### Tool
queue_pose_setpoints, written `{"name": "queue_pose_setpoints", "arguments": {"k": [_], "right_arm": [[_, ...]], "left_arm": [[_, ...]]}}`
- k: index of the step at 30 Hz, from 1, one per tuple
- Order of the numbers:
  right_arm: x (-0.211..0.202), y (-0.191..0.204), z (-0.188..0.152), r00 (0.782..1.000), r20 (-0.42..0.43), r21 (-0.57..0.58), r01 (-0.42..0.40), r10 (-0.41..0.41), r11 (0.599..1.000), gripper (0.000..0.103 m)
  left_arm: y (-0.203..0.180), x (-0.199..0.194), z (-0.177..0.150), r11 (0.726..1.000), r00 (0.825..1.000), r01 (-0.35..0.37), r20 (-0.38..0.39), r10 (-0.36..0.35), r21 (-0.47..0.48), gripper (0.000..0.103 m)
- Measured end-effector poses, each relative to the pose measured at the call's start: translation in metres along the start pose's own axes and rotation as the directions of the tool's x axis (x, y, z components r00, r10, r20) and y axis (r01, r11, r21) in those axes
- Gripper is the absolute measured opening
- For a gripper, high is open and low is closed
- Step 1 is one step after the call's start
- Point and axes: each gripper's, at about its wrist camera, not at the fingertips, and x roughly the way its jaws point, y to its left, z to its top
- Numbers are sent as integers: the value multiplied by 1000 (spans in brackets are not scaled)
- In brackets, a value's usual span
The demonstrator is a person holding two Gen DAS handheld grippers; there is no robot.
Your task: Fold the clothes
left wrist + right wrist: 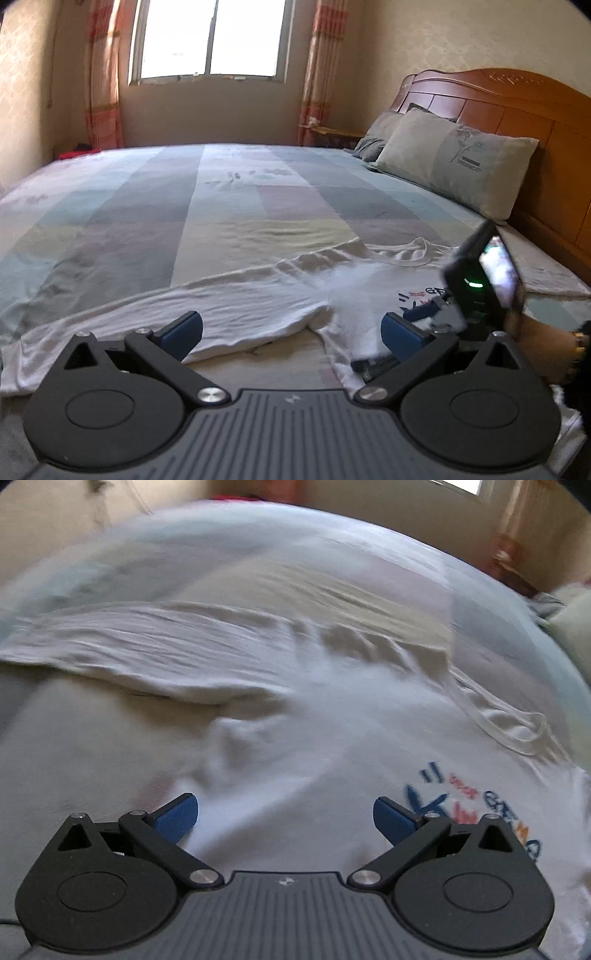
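Left tool, nearest the lens, jaws spread wide and empty, hovers over the near sleeve of a white T-shirt spread on the bed. Right tool, jaws likewise wide apart and holding nothing, hangs close above the shirt's chest; its printed lettering lies at 3 o'clock, its collar at 2 o'clock. From the left wrist view, the right tool's body appears at 3 o'clock. Beyond, pillows lean on the headboard; a window at 12 o'clock.
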Motion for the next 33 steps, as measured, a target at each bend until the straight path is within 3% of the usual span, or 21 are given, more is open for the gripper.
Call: {"name": "queue_pose_setpoints", "arguments": {"k": [1,4,7,10,11,14,15,18,20,23,25,29,33], "right_arm": [[-10,1,-4,1000,17,-5,-23,23,1000,103],[-27,-7,-22,999,23,28,47,-47,999,103],[-19,-4,-33,998,4,62,62,-63,996,103],[-10,25,-41,999,-5,9,35,-35,999,103],[-14,35,-42,998,28,-30,60,-59,998,103],[-34,39,-46,998,25,-92,-53,55,994,103],[-40,36,-49,998,25,-87,-51,53,995,103],[-59,14,-64,998,33,-66,64,-61,996,103],[-69,-10,-79,993,15,7,115,-115,993,103],[-73,-48,-116,987,-80,159,149,-138,976,103],[-81,-65,-144,988,-94,251,146,-126,957,103],[-103,-66,-177,988,-60,279,155,-144,948,103],[-117,-76,-177,984,-46,325,178,-172,929,103]], "left_arm": [[-1,2,1,1000,1000,6,1,-6,-6,102],[-4,9,4,998,999,37,-1,-38,-41,102],[-9,16,6,993,996,93,6,-93,-79,102],[-19,20,7,988,991,134,15,-133,-76,102],[-23,21,7,989,991,136,15,-136,-65,102],[-34,24,7,990,990,139,9,-139,-37,102],[-37,26,6,989,990,144,3,-144,-35,102],[-46,32,5,985,985,170,-16,-171,-22,102],[-54,36,4,982,981,190,-30,-190,-8,102],[-67,39,2,977,976,214,-48,-213,17,102],[-77,41,1,973,972,228,-59,-225,44,102],[-95,44,-2,964,966,253,-79,-247,83,102],[-112,49,-6,955,961,268,-106,-256,124,102]]}}
